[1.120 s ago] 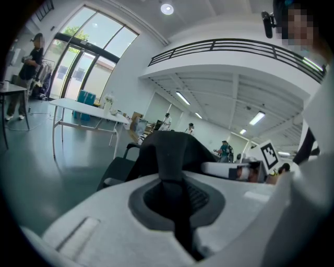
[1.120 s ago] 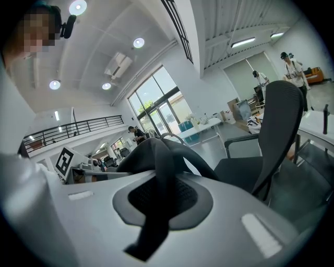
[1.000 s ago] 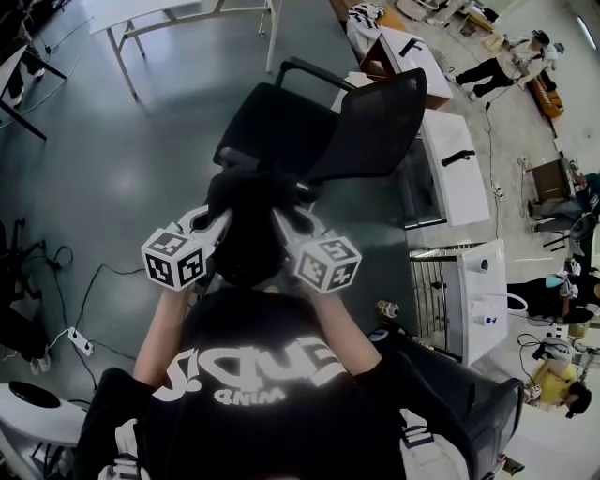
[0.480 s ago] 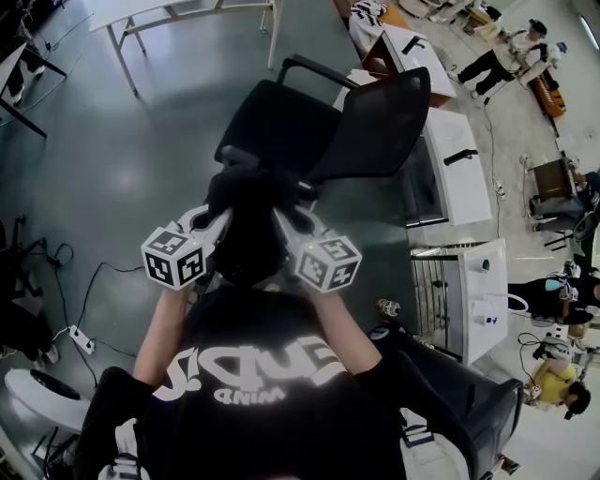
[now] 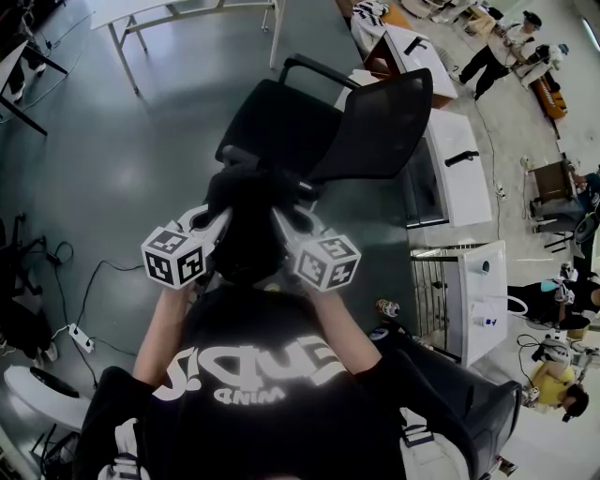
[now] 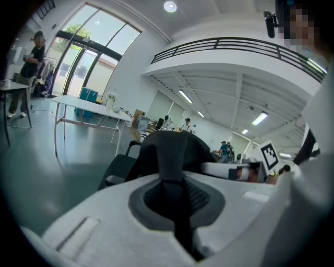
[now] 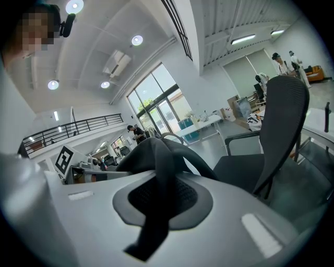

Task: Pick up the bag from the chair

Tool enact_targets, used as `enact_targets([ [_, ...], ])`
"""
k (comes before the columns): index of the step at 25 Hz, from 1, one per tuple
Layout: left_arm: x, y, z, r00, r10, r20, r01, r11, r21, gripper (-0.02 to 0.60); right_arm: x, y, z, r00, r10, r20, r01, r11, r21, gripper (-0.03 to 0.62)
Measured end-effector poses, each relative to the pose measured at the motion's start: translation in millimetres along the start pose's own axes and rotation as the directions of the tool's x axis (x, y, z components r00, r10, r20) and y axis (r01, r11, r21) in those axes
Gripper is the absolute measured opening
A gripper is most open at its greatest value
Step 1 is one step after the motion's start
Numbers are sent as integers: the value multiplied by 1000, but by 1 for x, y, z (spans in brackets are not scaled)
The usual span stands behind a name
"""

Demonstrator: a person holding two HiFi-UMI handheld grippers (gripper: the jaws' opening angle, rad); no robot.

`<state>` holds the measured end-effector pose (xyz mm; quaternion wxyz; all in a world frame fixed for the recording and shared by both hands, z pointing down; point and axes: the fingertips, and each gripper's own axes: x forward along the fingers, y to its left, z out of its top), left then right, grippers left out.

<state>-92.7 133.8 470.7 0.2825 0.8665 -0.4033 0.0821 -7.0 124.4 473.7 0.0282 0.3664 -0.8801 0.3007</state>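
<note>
The black bag hangs between my two grippers, lifted off the black office chair and held close to my chest. My left gripper is shut on one black strap of the bag. My right gripper is shut on the other strap. The bag bulges just beyond the left jaws, and the bag also rises past the right jaws. The chair's seat holds nothing, and its mesh back stands to the right.
White desks and a cabinet line the right side. A white table stands far left beyond the chair. Cables and a power strip lie on the grey floor at left. People stand at the far right.
</note>
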Motion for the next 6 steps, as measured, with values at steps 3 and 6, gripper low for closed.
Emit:
enact_targets([
  [3, 1, 0, 0, 1000, 2, 0, -2, 1000, -2, 11, 1, -1, 0, 1000, 1, -3, -1, 1000, 0, 32],
  [6, 3, 1, 0, 1000, 4, 0, -4, 1000, -5, 11, 1, -4, 1, 1000, 1, -5, -1, 1000, -1, 32],
])
